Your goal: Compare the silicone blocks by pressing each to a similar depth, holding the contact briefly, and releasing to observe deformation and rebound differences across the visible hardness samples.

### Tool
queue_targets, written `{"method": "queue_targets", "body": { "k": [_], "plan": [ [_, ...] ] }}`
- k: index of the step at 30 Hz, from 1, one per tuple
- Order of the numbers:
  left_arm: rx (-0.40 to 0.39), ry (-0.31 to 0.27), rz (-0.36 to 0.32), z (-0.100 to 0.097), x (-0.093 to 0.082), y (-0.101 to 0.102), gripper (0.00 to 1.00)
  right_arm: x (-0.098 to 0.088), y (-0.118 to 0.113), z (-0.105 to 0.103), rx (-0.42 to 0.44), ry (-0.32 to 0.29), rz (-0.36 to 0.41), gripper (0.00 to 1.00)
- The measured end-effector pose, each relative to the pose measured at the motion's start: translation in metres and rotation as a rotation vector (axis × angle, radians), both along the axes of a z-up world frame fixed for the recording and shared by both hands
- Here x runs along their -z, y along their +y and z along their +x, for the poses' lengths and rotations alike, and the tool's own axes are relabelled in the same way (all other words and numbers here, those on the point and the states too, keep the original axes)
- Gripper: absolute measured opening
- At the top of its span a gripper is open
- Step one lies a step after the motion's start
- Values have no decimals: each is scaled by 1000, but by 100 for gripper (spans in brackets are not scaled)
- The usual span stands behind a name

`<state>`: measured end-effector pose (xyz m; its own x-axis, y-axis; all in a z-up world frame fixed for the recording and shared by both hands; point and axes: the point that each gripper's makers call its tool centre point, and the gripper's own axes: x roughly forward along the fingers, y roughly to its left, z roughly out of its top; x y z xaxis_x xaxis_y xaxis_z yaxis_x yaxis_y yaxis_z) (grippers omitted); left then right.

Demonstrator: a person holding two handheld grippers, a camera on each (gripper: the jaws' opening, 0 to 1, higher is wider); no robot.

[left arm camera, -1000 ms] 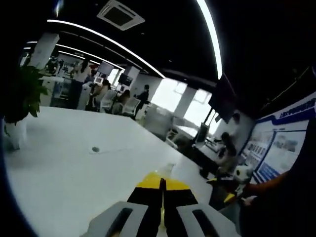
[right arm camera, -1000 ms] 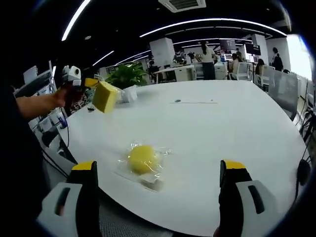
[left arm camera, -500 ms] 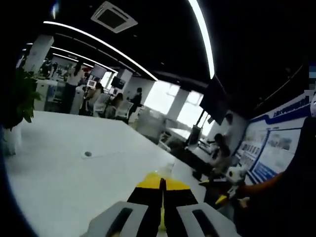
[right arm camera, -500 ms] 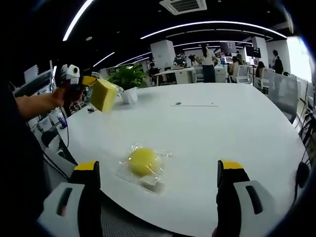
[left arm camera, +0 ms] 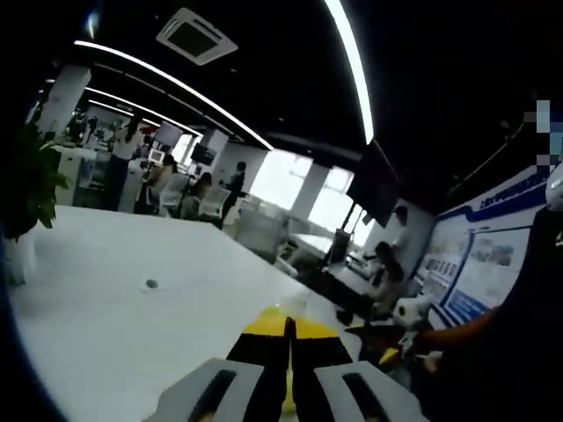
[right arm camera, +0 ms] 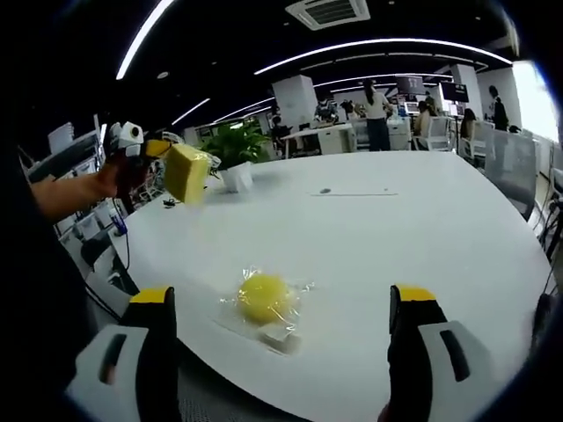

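In the right gripper view, the left gripper [right arm camera: 157, 148] clamps the yellow square silicone block [right arm camera: 187, 172] aloft at ten o'clock — barely shifted from a second ago, no press begun. The right gripper [right arm camera: 283, 352] gapes wide, the bagged yellow round silicone sample [right arm camera: 264, 297] between its jaws on the white table [right arm camera: 422, 229].

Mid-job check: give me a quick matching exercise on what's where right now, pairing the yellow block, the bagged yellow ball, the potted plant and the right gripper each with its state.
Things:
1. yellow block
2. bagged yellow ball
3. potted plant
4. right gripper

States:
A. standing at the far side of the white table
B. jaws wide apart, holding nothing
C. lying on the table near its front edge
D. held up off the table by the left gripper

Pairs: 1-D, 2-C, 3-A, 4-B
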<state>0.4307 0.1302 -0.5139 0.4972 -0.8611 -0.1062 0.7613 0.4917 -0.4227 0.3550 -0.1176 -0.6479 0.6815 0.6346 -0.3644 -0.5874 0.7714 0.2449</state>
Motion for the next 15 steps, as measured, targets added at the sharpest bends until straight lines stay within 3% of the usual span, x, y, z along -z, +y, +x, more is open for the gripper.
{"method": "queue_targets", "body": {
  "k": [3,10,15],
  "plan": [
    [12,-13,-3,-3,-7,-5,0,-5,5,4,-20,-13,-8,96],
    [34,-35,-19,-8,-26,-12,0,-25,26,18,-143,-120,-18,96],
    [43,-52,-29,-12,-36,-15,0,-34,34,28,-192,-142,-13,96]
  ]
}}
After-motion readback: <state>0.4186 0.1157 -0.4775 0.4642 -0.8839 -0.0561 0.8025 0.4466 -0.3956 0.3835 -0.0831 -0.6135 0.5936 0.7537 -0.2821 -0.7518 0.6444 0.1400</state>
